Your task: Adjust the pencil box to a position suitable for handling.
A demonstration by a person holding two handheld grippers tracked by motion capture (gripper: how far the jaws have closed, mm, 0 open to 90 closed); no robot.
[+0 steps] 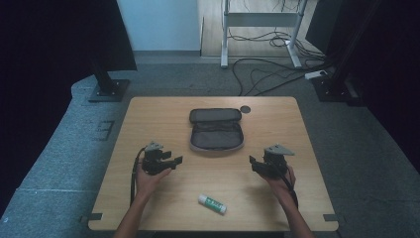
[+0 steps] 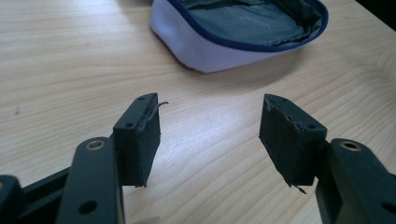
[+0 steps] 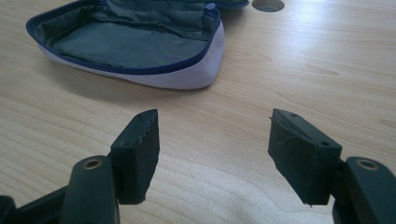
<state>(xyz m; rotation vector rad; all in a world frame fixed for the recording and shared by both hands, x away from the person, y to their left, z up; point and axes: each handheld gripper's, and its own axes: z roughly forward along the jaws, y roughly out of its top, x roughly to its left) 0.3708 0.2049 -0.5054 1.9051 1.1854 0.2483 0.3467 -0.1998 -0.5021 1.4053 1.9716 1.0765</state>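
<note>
Right then, both claws were apart and empty. The left gripper (image 1: 174,159) and right gripper (image 1: 253,161) pointed inward below the open grey fabric pouch (image 1: 216,130), mid-table, equally near; its length ran side to side.

A wooden table (image 1: 148,114) with a round hole (image 1: 245,109); cables (image 1: 267,74) trail across the grey floor (image 1: 376,148).

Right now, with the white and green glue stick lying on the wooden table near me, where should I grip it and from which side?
Grip the white and green glue stick across the middle of its barrel, coming straight down from above. It lies flat on the wooden table, angled, so turn the jaws across its length. The right gripper seems the handier; its jaws are open with nothing between them.
</note>
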